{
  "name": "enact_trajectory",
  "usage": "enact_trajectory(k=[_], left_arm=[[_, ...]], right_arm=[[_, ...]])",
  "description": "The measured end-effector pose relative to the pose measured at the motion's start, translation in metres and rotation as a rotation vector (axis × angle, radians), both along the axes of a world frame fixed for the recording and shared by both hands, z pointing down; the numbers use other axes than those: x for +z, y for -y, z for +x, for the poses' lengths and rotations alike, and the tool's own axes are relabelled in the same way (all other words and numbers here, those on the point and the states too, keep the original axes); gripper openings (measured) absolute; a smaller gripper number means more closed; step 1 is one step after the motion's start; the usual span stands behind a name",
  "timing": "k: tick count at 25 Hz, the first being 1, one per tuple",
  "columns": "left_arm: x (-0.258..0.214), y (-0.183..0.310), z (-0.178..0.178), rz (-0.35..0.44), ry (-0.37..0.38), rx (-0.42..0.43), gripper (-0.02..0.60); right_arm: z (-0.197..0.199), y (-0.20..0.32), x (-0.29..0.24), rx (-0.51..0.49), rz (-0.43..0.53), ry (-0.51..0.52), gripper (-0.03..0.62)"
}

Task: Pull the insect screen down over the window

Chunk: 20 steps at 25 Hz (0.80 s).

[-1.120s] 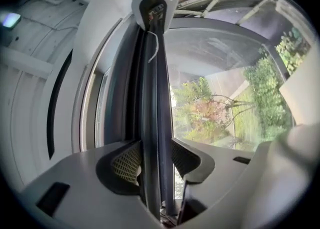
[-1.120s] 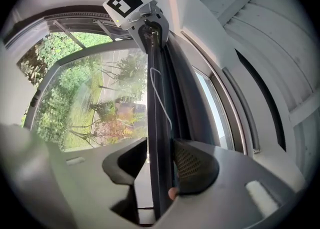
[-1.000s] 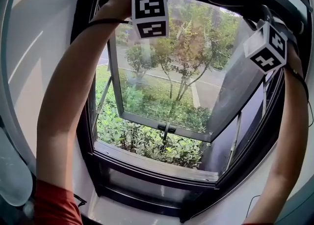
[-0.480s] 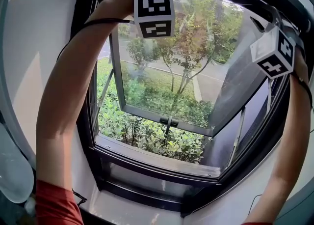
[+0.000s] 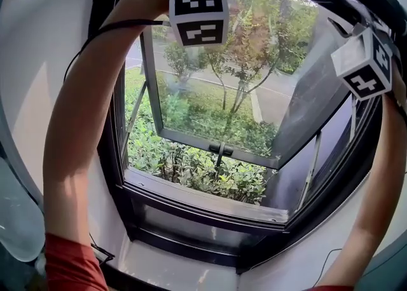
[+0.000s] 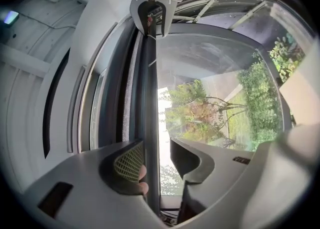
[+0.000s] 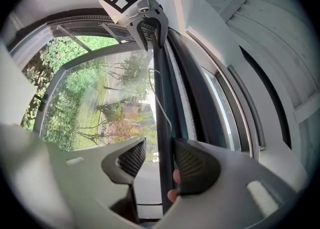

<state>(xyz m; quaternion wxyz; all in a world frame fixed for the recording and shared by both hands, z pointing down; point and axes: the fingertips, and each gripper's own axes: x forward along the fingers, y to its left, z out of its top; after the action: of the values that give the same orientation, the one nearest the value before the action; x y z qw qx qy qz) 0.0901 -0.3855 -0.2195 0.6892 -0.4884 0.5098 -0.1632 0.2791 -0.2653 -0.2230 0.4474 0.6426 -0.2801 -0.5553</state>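
Observation:
The insect screen's dark pull bar (image 6: 150, 98) runs along the top of the window opening; in the right gripper view the pull bar (image 7: 162, 103) shows from the other end. My left gripper (image 6: 157, 143) is open around it, the bar lying against one pad with a gap to the other. My right gripper (image 7: 159, 141) is open too, the bar touching one pad and a narrow gap on the other side. In the head view only their marker cubes show, the left cube (image 5: 197, 9) and the right cube (image 5: 365, 61), with both arms raised; the jaws are hidden there.
The glass sash (image 5: 216, 147) is swung outward with shrubs and trees beyond. The dark window frame and sill (image 5: 203, 201) lie below my arms. A white wall (image 5: 38, 61) stands on the left. A thin cord (image 7: 162, 108) hangs by the bar.
The head view has shifted a little. The left marker cube sits slightly lower against the window frame, and the right cube is further right in the picture. Both arms stay raised.

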Motion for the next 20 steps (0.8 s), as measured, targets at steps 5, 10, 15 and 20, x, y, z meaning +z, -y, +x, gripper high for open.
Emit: enact_trajectory(k=[5, 10, 15, 20], left_arm=[[0.019, -0.002, -0.002, -0.007, 0.025, 0.014, 0.166], [0.041, -0.003, -0.003, -0.025, 0.045, 0.021, 0.163], [0.06, -0.005, -0.002, -0.038, 0.053, 0.043, 0.163], [0.08, -0.005, -0.004, -0.062, 0.074, 0.031, 0.161]], right_arm=[[0.01, 0.002, 0.025, -0.014, -0.052, 0.008, 0.192], [0.008, 0.002, 0.047, -0.022, -0.066, -0.01, 0.193], [0.006, 0.001, 0.066, -0.026, -0.078, -0.018, 0.193], [0.007, 0.0, 0.086, -0.047, -0.089, -0.012, 0.193]])
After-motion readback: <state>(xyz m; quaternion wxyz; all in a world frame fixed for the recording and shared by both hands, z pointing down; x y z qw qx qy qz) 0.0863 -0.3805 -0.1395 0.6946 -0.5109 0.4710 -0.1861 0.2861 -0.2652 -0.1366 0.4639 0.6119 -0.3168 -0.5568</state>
